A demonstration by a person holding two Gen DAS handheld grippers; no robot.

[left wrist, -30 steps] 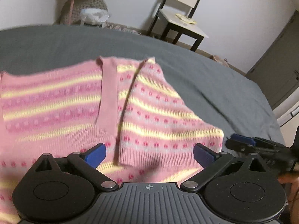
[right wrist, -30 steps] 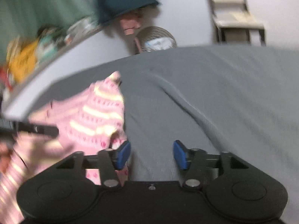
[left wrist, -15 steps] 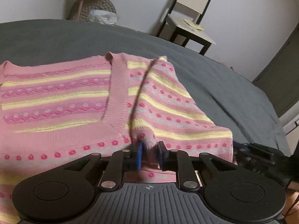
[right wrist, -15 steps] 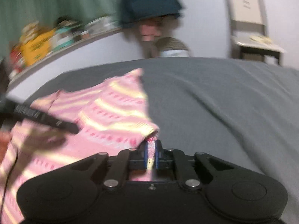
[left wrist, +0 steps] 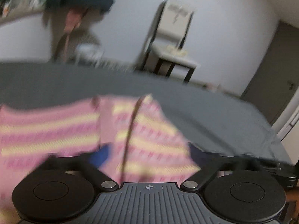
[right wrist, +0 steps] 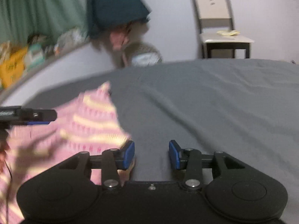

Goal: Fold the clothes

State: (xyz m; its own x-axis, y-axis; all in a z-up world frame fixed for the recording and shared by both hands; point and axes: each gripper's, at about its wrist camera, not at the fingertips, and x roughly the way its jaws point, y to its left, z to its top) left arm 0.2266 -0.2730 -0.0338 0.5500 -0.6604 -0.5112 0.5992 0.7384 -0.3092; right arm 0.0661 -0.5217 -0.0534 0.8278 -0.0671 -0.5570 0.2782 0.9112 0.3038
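Observation:
A pink knit sweater (left wrist: 56,127) with yellow stripes lies spread on the grey bed (left wrist: 205,108), its right side folded over. My left gripper (left wrist: 147,153) hovers over the folded part; its jaws are opening wide and the pads do not press the cloth. In the right wrist view the sweater (right wrist: 89,123) ends at the left fingertip. My right gripper (right wrist: 151,153) is opening, with only bare grey bed (right wrist: 205,102) between its fingers. The left gripper (right wrist: 37,115) shows at the left edge there. Both pictures are blurred.
A pale chair (right wrist: 218,28) with dark legs stands past the far edge of the bed. A dark blue garment (right wrist: 112,5) hangs on the wall above a woven basket (right wrist: 143,54). A shelf of packages (right wrist: 22,59) runs along the left. A door (left wrist: 271,74) stands at the right.
Half a second ago both grippers were pinched on the sweater's folded edge. Both have let go and spread their jaws; the views have tipped upward toward the wall.

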